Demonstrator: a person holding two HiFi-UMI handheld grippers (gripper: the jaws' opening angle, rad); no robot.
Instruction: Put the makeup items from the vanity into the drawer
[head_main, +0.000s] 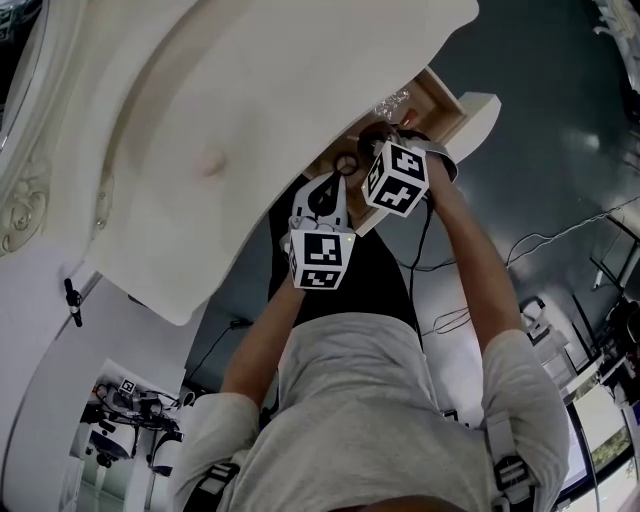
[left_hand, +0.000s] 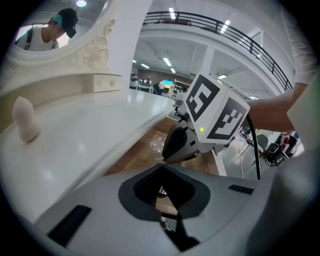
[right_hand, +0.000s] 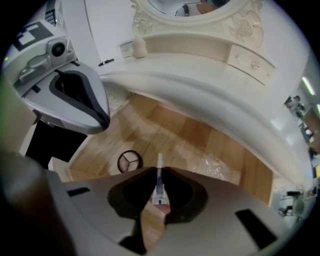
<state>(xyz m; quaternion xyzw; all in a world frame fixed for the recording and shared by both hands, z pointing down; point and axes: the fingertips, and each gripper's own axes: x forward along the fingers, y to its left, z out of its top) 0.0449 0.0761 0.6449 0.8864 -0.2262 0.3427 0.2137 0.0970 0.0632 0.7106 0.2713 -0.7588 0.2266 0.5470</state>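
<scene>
One big white vanity (head_main: 250, 120) fills your head view from nine round to twelve o'clock. Under its curved edge the drawer (right_hand: 185, 135) stands pulled out, its wooden floor showing. Your left gripper (left_hand: 162, 172) hangs over that floor with its jaws drawn nearly together, just a slit of wood between them and nothing gripped. Your right gripper (right_hand: 159, 172) points steeply down into the drawer, jaws narrowed onto a slim clear makeup tube (right_hand: 159, 186) whose tip pokes out toward twelve o'clock. At ten o'clock from that tip, a round compact (right_hand: 130, 161) lies on the drawer floor, clear of the tube.
</scene>
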